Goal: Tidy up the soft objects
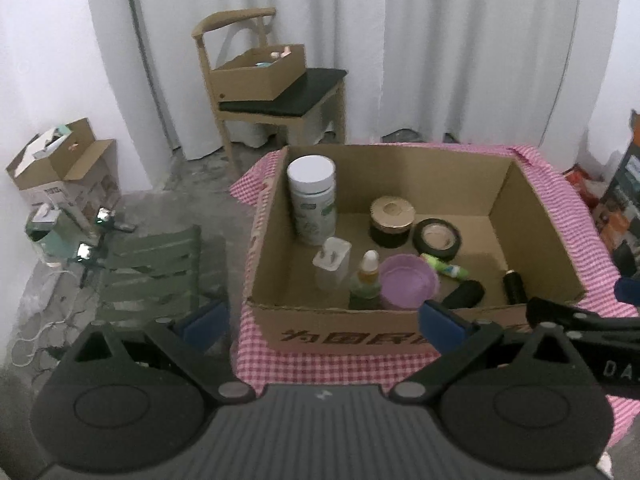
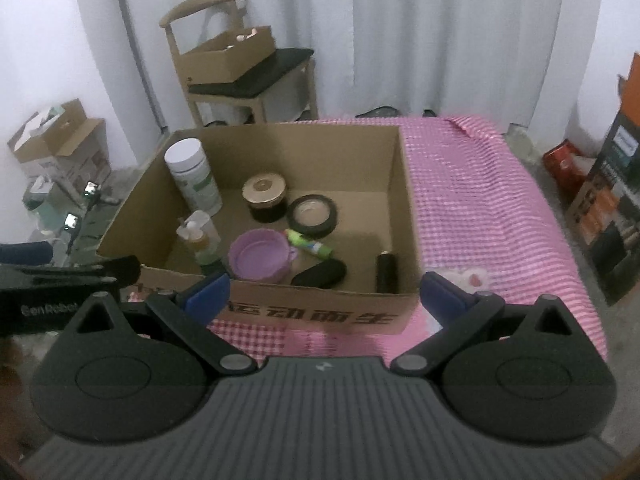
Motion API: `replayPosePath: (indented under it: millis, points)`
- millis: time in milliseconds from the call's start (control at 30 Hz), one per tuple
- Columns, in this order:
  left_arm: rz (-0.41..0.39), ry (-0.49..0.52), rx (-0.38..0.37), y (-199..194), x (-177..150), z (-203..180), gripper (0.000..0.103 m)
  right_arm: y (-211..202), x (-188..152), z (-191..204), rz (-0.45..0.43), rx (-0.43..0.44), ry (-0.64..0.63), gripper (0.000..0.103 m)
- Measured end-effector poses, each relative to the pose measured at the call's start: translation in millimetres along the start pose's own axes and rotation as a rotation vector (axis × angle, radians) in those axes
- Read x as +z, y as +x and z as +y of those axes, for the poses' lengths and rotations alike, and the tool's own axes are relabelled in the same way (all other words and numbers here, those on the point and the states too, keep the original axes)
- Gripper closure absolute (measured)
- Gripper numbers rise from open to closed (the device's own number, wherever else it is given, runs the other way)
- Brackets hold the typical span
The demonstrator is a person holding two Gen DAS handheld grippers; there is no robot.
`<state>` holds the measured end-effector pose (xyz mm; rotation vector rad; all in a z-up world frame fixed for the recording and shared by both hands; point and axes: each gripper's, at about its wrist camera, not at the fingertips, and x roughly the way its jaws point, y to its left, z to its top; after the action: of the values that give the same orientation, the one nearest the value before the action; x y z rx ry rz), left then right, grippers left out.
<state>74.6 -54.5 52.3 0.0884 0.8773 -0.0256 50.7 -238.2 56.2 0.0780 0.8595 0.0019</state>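
Note:
An open cardboard box (image 1: 400, 152) (image 2: 280, 130) stands on a table with a pink checked cloth (image 2: 472, 184). It holds a white-lidded bottle (image 1: 312, 200), a gold-lidded jar (image 1: 391, 216), a black tape roll (image 1: 437, 238), a purple bowl (image 1: 406, 285), small bottles, a green tube and dark cases. A small pink-and-white soft object (image 2: 474, 278) lies on the cloth by the box's front right corner, partly hidden behind my right fingertip. My left gripper (image 1: 322, 320) and right gripper (image 2: 325, 294) both hover open and hold nothing, just before the box's front wall.
A wooden chair (image 1: 316, 80) by the white curtain carries a second cardboard box (image 1: 256, 76) with pale items inside. A green folding chair (image 1: 152, 268) and cartons (image 1: 60, 160) stand on the floor at left. Orange-black packaging (image 2: 608, 208) is at right.

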Motion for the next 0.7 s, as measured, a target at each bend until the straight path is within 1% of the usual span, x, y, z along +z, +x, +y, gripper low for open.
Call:
replayPosePath:
  millis: [67, 300, 700]
  points:
    - [0.010, 0.000, 0.012, 3.5, 0.2, 1.5, 0.000, 5.4, 0.8, 2.5, 0.011, 0.004, 0.000, 0.001]
    - [0.025, -0.005, 0.000, 8.0, -1.2, 6.5, 0.000, 15.9, 1.2, 3.5, 0.038, 0.017, 0.010, 0.001]
    - [0.029, -0.007, -0.012, 6.7, -0.1, 9.7, 0.000, 16.7, 2.7, 4.3, 0.041, 0.011, -0.005, 0.001]
